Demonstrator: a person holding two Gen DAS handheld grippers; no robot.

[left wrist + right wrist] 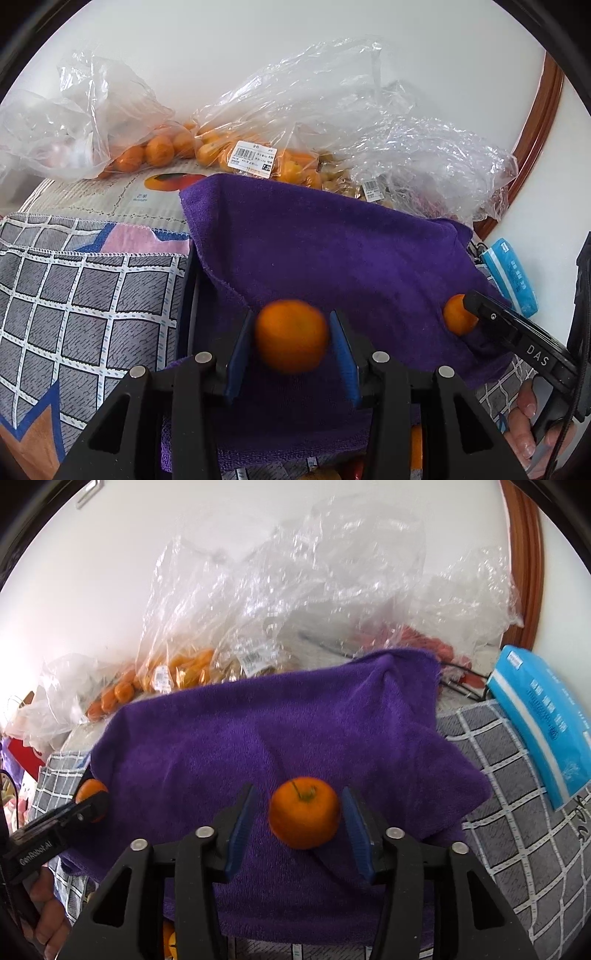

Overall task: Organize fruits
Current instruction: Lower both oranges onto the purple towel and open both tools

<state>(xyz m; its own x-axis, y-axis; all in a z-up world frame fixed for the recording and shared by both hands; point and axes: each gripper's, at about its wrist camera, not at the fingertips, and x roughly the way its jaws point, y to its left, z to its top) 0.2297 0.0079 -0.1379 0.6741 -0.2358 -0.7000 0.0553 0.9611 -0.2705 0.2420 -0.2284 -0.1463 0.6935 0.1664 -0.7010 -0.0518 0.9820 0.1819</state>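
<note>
A purple towel (332, 251) lies spread over the table; it also shows in the right wrist view (258, 738). My left gripper (291, 343) has a blurred orange tangerine (291, 336) between its blue pads, which stand close to its sides with little or no gap. My right gripper (299, 819) is open around a second tangerine (303, 812) with a green stem; gaps show on both sides. Each gripper's tangerine shows in the other view, at the right (458, 314) and at the left (90, 794).
Clear plastic bags of tangerines (159, 151) and other fruit (424, 162) lie behind the towel against the white wall. A grey checked cloth (74, 295) covers the table. A blue tissue pack (543, 720) lies at the right. More fruit peeks out below the towel (415, 450).
</note>
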